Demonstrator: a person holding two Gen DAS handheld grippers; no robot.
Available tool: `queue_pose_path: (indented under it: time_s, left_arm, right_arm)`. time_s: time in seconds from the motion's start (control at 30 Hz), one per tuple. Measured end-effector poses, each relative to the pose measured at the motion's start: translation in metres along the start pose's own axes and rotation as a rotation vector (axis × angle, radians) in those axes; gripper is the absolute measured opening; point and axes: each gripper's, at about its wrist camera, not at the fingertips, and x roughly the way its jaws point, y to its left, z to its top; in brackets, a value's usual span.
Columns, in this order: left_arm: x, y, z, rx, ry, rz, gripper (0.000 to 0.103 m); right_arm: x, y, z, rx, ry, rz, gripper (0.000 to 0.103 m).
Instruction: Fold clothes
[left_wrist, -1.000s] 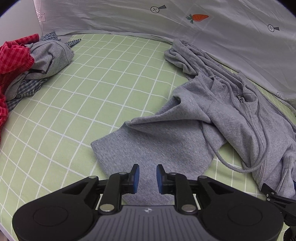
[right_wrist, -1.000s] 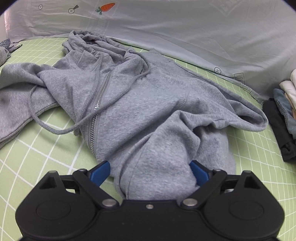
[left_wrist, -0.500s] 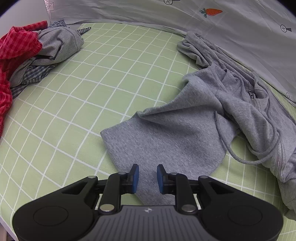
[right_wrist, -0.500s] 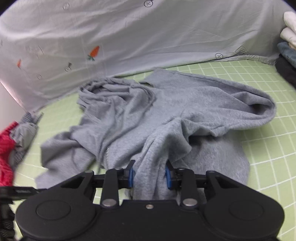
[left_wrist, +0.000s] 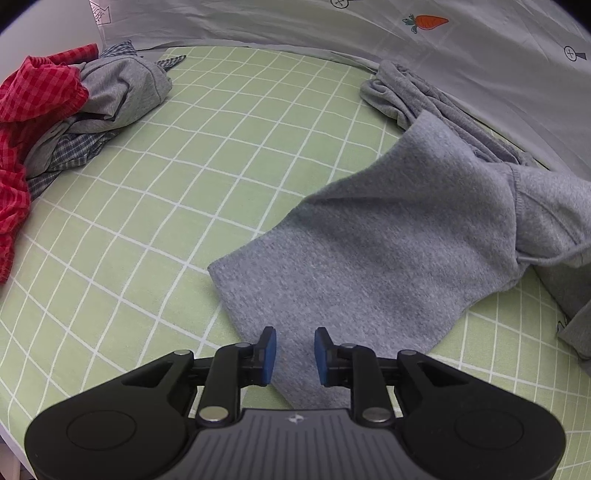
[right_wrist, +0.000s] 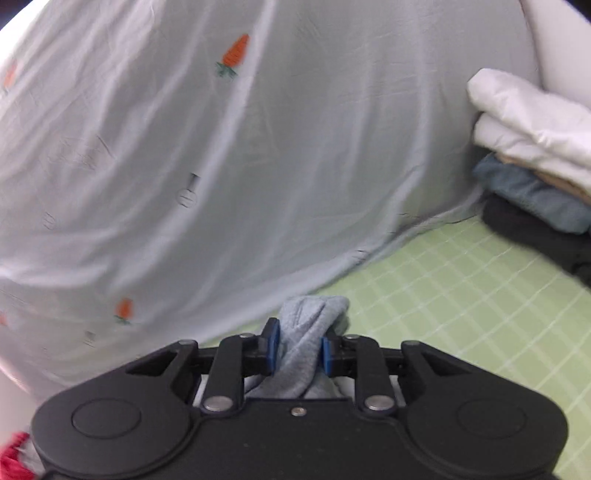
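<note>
**A:** On the bed with the pale green, white-gridded sheet (left_wrist: 155, 206), how far along is the folding?

**B:** Early, I'd judge. The soft grey fleece zip hoodie (left_wrist: 388, 240) lies rumpled, with no tidy fold in it yet. One flat panel spreads toward the left wrist camera, and the rest bunches up against the light grey carrot-print cloth (right_wrist: 258, 155) hanging behind the bed.

**A:** Anything finished?

**B:** A stack of folded garments, white on top, then blue-grey, then black (right_wrist: 532, 173), sits at the far right corner of the bed. A heap of unfolded clothes, red check and grey (left_wrist: 55, 122), waits at the far left. So most of the work looks to be ahead.

**A:** And the claws?

**B:** The right claw (right_wrist: 298, 350) is closing, its blue pads pinching a bunched wad of the hoodie's fabric, lifted clear of the sheet. The left claw (left_wrist: 294, 356) stands narrow over the near edge of the flat panel; the fabric lies under it, not pressed between the pads.

**A:** Which way does the hoodie run?

**B:** In the left view its long axis goes diagonally from the near corner by the left claw to the far right, where the crumpled end meets the hanging cloth.
</note>
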Motion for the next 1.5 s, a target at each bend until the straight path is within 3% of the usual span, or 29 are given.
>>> queue_pose_path:
  time_s: [0.03,0.13,0.2,0.37,0.47,0.53,0.7,0.77,0.83,0.87,0.93,0.97,1.03,1.07,1.3,1.5]
  left_arm:
    - [0.001,-0.001,0.001,0.002,0.004,0.000,0.026]
    - [0.002,-0.006,0.001,0.025,0.007,0.001,0.027]
    - [0.002,-0.009,0.002,0.043,0.008,0.006,0.031]
    - [0.006,-0.017,0.004,0.070,0.018,0.017,0.034]
    - [0.006,-0.021,0.005,0.083,0.015,0.009,0.037]
    - [0.004,-0.023,0.006,0.090,0.013,-0.003,0.037]
    - [-0.001,-0.023,0.003,0.094,0.011,-0.018,0.037]
    - [-0.005,-0.023,0.001,0.095,0.006,-0.022,0.037]
    - [-0.010,-0.021,-0.001,0.099,-0.003,-0.027,0.037]
    - [-0.014,-0.020,-0.003,0.103,-0.011,-0.027,0.037]
    - [-0.023,-0.017,-0.007,0.107,-0.027,-0.026,0.037]
    - [-0.028,-0.013,-0.009,0.103,-0.038,-0.025,0.037]
    - [-0.039,-0.006,-0.015,0.091,-0.056,-0.026,0.037]
    - [-0.043,-0.002,-0.018,0.083,-0.063,-0.025,0.037]
    - [-0.065,0.030,-0.052,0.065,-0.060,-0.029,0.037]
    - [-0.076,0.051,-0.078,0.116,-0.036,-0.054,0.037]
  right_arm:
    - [0.017,-0.006,-0.009,-0.063,0.055,-0.104,0.023]
    - [0.043,-0.031,-0.038,-0.083,0.212,-0.220,0.026]
    - [0.028,-0.039,-0.046,-0.064,0.187,-0.236,0.044]
    - [-0.015,-0.034,-0.050,-0.058,0.085,-0.260,0.065]
    - [-0.039,-0.022,-0.053,-0.074,0.036,-0.250,0.083]
    - [-0.052,-0.017,-0.061,-0.059,0.030,-0.214,0.086]
    - [-0.046,-0.023,-0.094,0.025,0.160,-0.055,0.099]
    - [-0.032,-0.020,-0.110,-0.007,0.219,-0.082,0.099]
    - [-0.020,-0.016,-0.123,-0.056,0.252,-0.121,0.096]
    - [-0.017,-0.015,-0.128,-0.071,0.253,-0.126,0.090]
    - [-0.019,-0.012,-0.129,-0.068,0.245,-0.077,0.064]
    - [-0.022,-0.011,-0.128,-0.059,0.242,-0.043,0.034]
    - [-0.032,-0.005,-0.126,-0.063,0.212,-0.019,0.026]
    - [-0.038,-0.001,-0.125,-0.071,0.191,-0.019,0.013]
    - [-0.088,-0.001,-0.130,0.037,0.160,0.131,0.010]
    - [-0.126,0.009,-0.153,0.071,0.179,0.221,0.010]
